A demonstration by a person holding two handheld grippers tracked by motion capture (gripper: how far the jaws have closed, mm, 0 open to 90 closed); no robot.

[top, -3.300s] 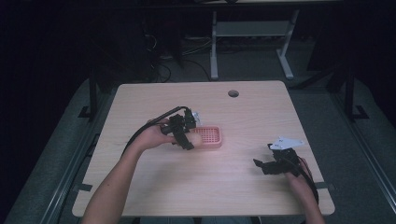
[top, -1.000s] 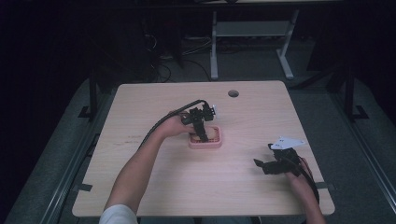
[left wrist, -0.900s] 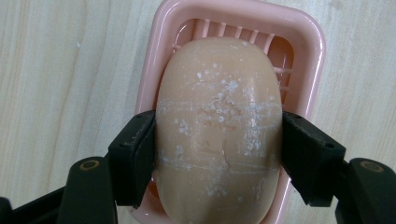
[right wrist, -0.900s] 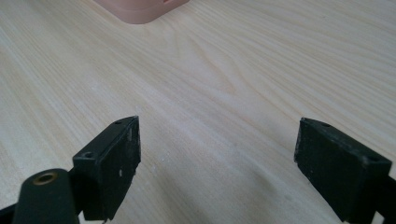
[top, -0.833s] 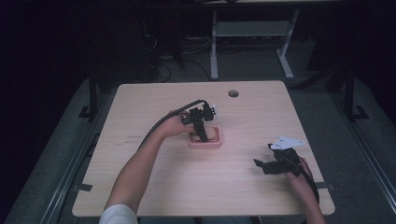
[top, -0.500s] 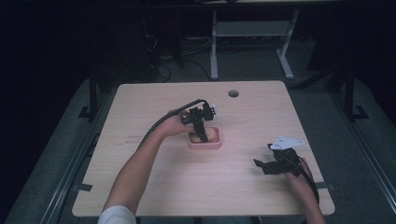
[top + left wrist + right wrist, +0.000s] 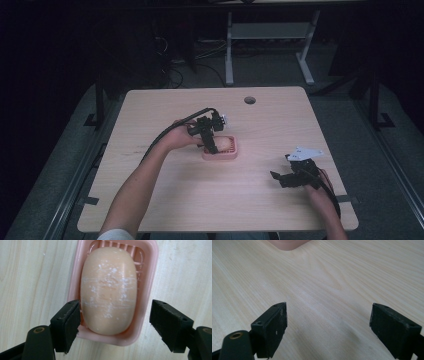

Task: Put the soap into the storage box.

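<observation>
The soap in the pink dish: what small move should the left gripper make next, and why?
Probably lift the left gripper straight up. Its jaws stand open on both sides of the soap, which already lies inside the pink dish. The soap looks released, so rising clear should avoid knocking it.

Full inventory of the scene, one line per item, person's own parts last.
soap bar: 1, peach with white flecks, lying in the soap dish
soap dish: 1, pink, slatted bottom, on the table near its middle
table: 1, light wood, with a round hole near the far edge
desk frame: 1, pale grey, on the floor beyond the table
cables: several, dark, on the floor behind the table
left tool: 1, black, jaws open either side of the dish's near end
right tool: 1, black, jaws open over bare table near the right edge
forearms: 2, entering from the bottom edge
</observation>
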